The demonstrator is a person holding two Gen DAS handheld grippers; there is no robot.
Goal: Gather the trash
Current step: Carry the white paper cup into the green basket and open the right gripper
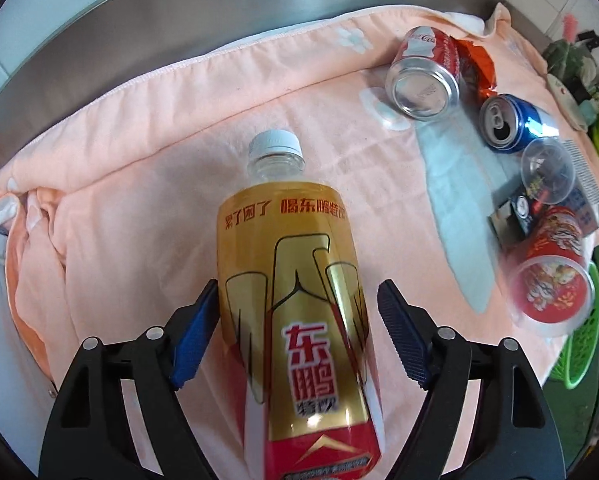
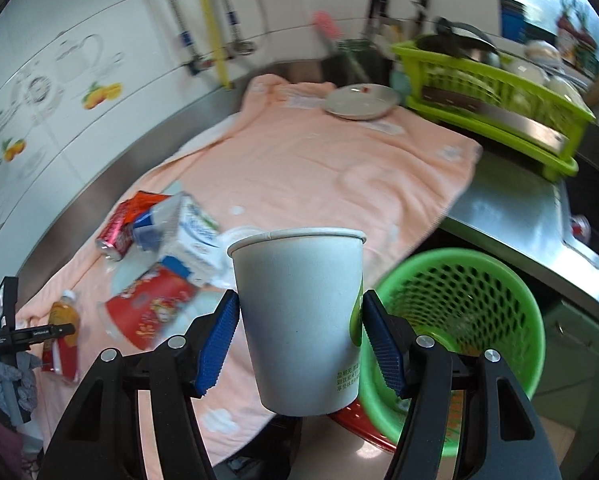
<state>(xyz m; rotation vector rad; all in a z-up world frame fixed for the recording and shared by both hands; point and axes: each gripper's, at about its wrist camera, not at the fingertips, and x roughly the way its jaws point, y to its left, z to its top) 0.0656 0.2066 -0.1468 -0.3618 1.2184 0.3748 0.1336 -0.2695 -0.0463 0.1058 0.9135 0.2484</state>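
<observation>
A gold and red drink bottle (image 1: 283, 216) with a white cap lies on the pink cloth (image 1: 139, 200). My left gripper (image 1: 299, 286) straddles its body, open: the left pad touches the bottle and the right pad stands a little off it. My right gripper (image 2: 299, 298) is shut on an upright white paper cup (image 2: 295, 260), held in the air beside the green mesh basket (image 2: 499, 300). More trash lies on the cloth: a red cola can (image 1: 421, 76), a blue can (image 1: 515, 124), a clear plastic cup (image 1: 547, 172), a red printed cup (image 1: 551, 280) and a milk carton (image 2: 187, 232).
An orange wrapper (image 1: 475, 64) lies behind the cola can. A white plate (image 2: 361, 100) sits at the cloth's far end, next to a green dish rack (image 2: 495, 92) full of dishes. The steel counter (image 2: 511, 216) runs along a tiled wall (image 2: 59, 80).
</observation>
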